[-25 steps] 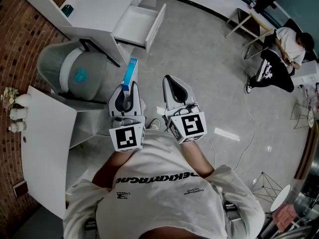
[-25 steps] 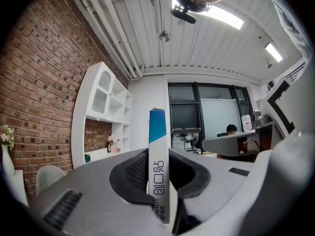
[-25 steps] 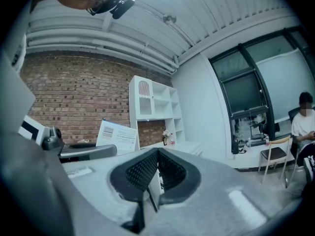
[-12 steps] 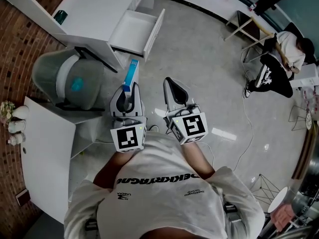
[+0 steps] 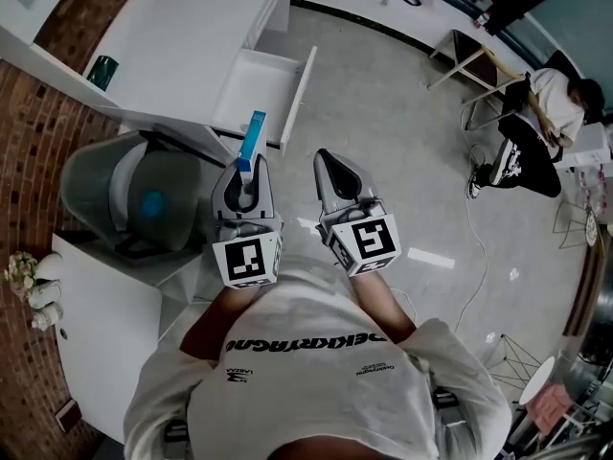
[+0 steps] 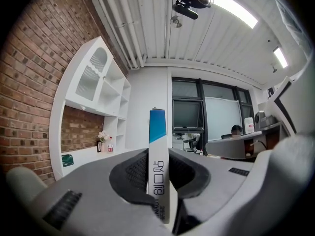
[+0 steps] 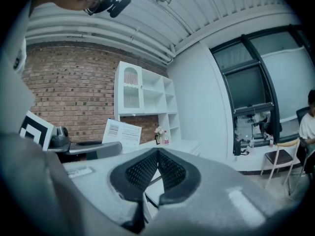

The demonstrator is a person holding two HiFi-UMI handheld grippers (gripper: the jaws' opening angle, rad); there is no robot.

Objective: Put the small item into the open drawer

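My left gripper (image 5: 248,172) is shut on a thin white box with a blue end (image 5: 253,139), which sticks out forward past the jaws. In the left gripper view the same box (image 6: 158,154) stands upright between the dark pads (image 6: 134,171). The open white drawer (image 5: 261,86) of the desk lies just ahead of the box's tip and looks empty. My right gripper (image 5: 331,166) hangs beside the left one, shut with nothing in it; its pads (image 7: 142,171) meet at the tip.
A grey office chair (image 5: 134,199) stands left of my grippers, beside a white desk (image 5: 163,41) and a white table corner (image 5: 105,324). A person (image 5: 536,123) sits at the far right near chairs. A cable (image 5: 474,247) trails over the pale floor.
The view has moved toward the desk: the open drawer now lies right ahead of the box's tip, and the chair has slid down the left side. Both grippers keep their pose.
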